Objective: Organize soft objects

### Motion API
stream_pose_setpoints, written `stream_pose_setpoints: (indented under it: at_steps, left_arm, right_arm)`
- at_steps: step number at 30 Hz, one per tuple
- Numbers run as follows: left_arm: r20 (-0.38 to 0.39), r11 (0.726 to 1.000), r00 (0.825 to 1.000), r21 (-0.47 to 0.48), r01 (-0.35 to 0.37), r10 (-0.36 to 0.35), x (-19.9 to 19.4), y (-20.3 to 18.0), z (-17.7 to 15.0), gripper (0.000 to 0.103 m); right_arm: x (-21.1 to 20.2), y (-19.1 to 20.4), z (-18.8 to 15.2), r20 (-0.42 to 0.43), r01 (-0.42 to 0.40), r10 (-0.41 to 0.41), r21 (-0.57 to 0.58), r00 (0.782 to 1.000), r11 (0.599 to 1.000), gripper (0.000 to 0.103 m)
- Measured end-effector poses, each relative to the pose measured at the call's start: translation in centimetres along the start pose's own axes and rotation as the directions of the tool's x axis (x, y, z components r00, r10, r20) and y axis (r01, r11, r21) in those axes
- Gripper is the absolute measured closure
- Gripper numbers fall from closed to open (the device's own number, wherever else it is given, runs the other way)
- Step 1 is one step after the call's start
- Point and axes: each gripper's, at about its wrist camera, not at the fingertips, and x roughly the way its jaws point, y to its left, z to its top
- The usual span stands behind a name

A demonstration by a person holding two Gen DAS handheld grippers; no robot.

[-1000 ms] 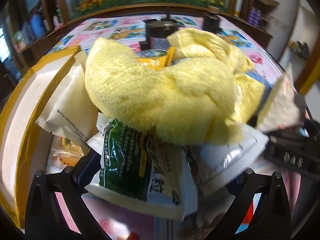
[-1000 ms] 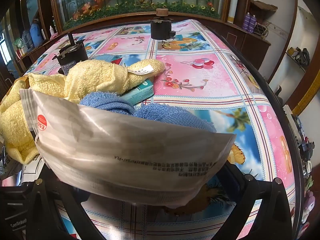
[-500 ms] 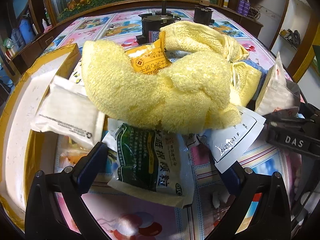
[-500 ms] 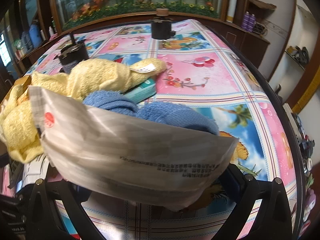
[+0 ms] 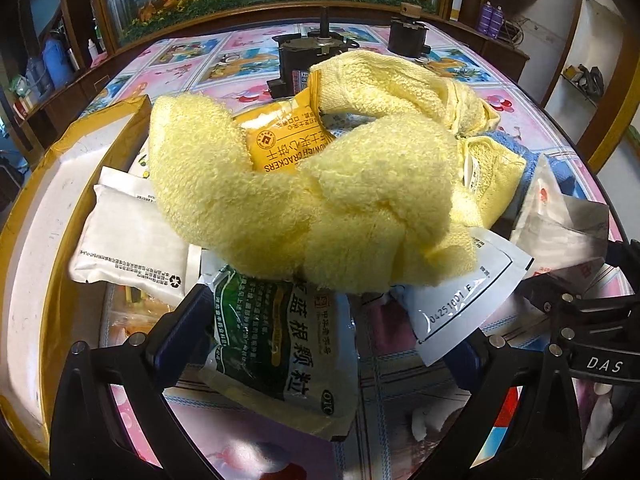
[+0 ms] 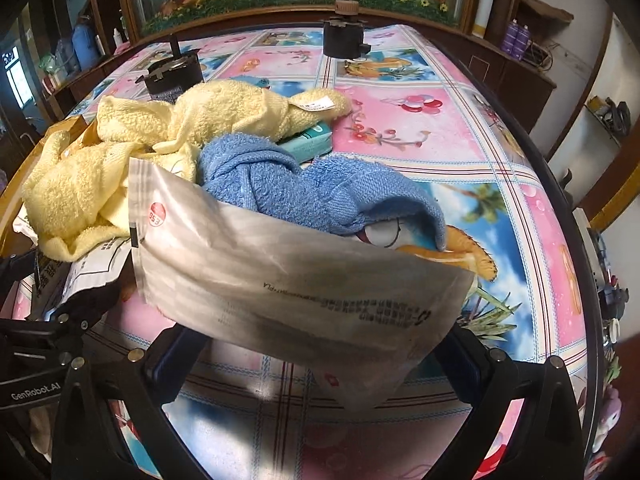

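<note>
A yellow towel [image 5: 320, 200] lies heaped over a pile of packets on the table; the right wrist view has the same yellow towel [image 6: 120, 168] at its left. An orange cracker packet [image 5: 284, 140] pokes out of it. A blue towel [image 6: 288, 188] lies crumpled beside it. My left gripper [image 5: 324, 344] is open, and a green pouch [image 5: 280, 332] lies flat between its fingers, partly under the towel. My right gripper [image 6: 320, 360] is shut on a silver pouch [image 6: 300, 280], held off the table in front of the blue towel.
An open cardboard box [image 5: 36, 240] stands at the left. A white packet [image 5: 128, 240] and a white sachet [image 5: 460, 304] stick out from the pile. A teal box [image 6: 312, 140] lies behind the towels. Two black motors [image 6: 172, 76] [image 6: 344, 40] stand further back on the patterned tablecloth [image 6: 420, 128].
My left gripper has drawn back from the pile, so more of the cracker packet shows. My right gripper has tilted with the silver pouch, and more of the blue towel shows behind it.
</note>
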Motion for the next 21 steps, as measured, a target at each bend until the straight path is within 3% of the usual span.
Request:
stream_pose_setpoints:
  at_steps: [2, 4, 6, 8, 10, 12, 14, 15, 18, 21]
  left_arm:
    - [0.012, 0.999, 0.998, 0.006, 0.054, -0.054, -1.0, 0.2, -0.5, 0.011]
    - [0.051, 0.992, 0.991, -0.014, 0.127, -0.126, -2.9, 1.0, -0.9, 0.014]
    - [0.133, 0.99, 0.981, 0.01, 0.14, -0.141, -5.3, 1.4, -1.5, 0.014]
    - [0.246, 0.992, 0.96, 0.033, 0.126, -0.13, -8.5, 2.2, -2.2, 0.014]
    - [0.348, 0.991, 0.928, 0.029, 0.133, -0.135, -11.4, 3.5, -2.8, 0.014]
    - [0.452, 0.991, 0.883, 0.013, 0.133, -0.124, -14.0, 5.2, -3.3, 0.014]
    - [0.51, 0.992, 0.853, 0.002, 0.124, -0.107, -15.2, 6.7, -3.4, 0.01]
    - [0.51, 0.994, 0.855, -0.008, 0.112, -0.092, -15.2, 7.3, -3.0, 0.01]
    - [0.437, 0.995, 0.895, -0.007, 0.098, -0.085, -13.8, 7.9, -2.4, 0.01]
    - [0.398, 0.989, 0.906, 0.026, 0.143, -0.142, -12.7, 7.2, -2.4, 0.01]
  right_arm:
    - [-1.0, -0.6, -0.3, 0.032, 0.014, -0.015, 0.021, 0.999, 1.0, 0.001]
    - [-2.5, -1.2, -1.0, 0.084, 0.019, -0.022, 0.029, 0.996, 0.999, 0.001]
    - [-4.3, -2.0, -1.8, 0.137, 0.022, -0.028, 0.04, 0.99, 0.999, 0.001]
    - [-6.4, -2.6, -2.4, 0.211, 0.008, -0.017, 0.045, 0.977, 0.999, 0.001]
    - [-9.3, -2.8, -3.3, 0.346, 0.027, -0.042, 0.049, 0.937, 0.998, 0.001]
    - [-11.8, -2.4, -4.0, 0.467, 0.051, -0.061, 0.035, 0.882, 0.998, 0.0]
    - [-12.5, -2.4, -3.8, 0.528, -0.004, 0.0, 0.007, 0.849, 1.0, 0.0]
    - [-12.1, -2.5, -3.3, 0.516, -0.031, 0.023, 0.006, 0.856, 1.0, 0.0]
    - [-9.3, -2.9, -0.6, 0.39, -0.122, 0.102, 0.027, 0.915, 0.992, 0.0]
    - [-6.8, -3.7, 0.4, 0.349, -0.207, 0.164, 0.091, 0.923, 0.974, 0.001]
